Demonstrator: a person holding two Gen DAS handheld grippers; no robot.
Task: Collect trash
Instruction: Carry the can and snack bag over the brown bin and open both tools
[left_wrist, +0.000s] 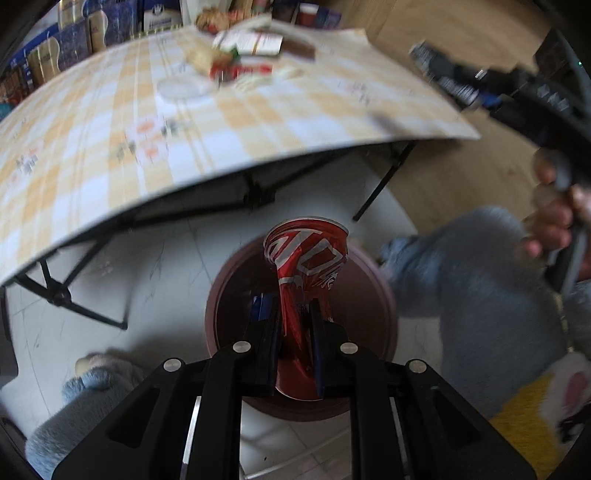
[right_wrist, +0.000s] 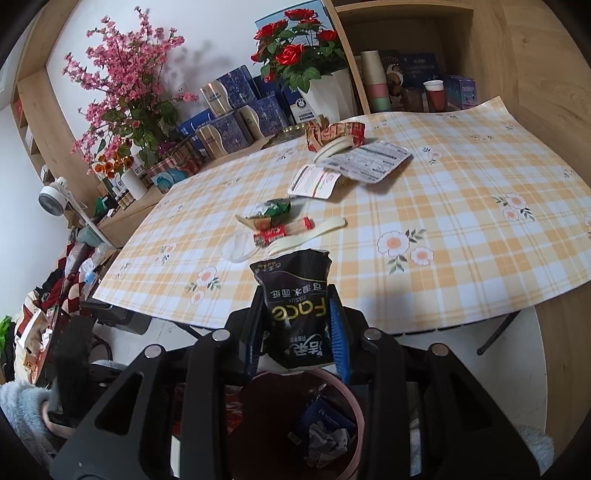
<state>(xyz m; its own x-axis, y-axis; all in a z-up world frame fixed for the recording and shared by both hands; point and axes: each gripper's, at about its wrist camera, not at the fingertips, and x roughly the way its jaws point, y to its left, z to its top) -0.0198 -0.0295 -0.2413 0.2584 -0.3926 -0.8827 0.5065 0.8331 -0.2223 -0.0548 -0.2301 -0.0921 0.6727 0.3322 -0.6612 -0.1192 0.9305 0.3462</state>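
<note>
Crushed red can (left_wrist: 304, 291) pinched in left gripper (left_wrist: 295, 325), long axis pointing down over brown bin (left_wrist: 221, 295); black tissue pack (right_wrist: 297, 314) clamped in right gripper (right_wrist: 297, 332), above same bin.

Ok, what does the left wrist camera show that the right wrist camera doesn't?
Only the left wrist view shows the crushed red can clamped in the left gripper above the bin, and a hand holding the other gripper's handle.

Only the right wrist view shows the black tissue pack in the right gripper, the red roses and the pink blossoms.

Both show the brown bin, the checked tablecloth and the wrappers on it.
</note>
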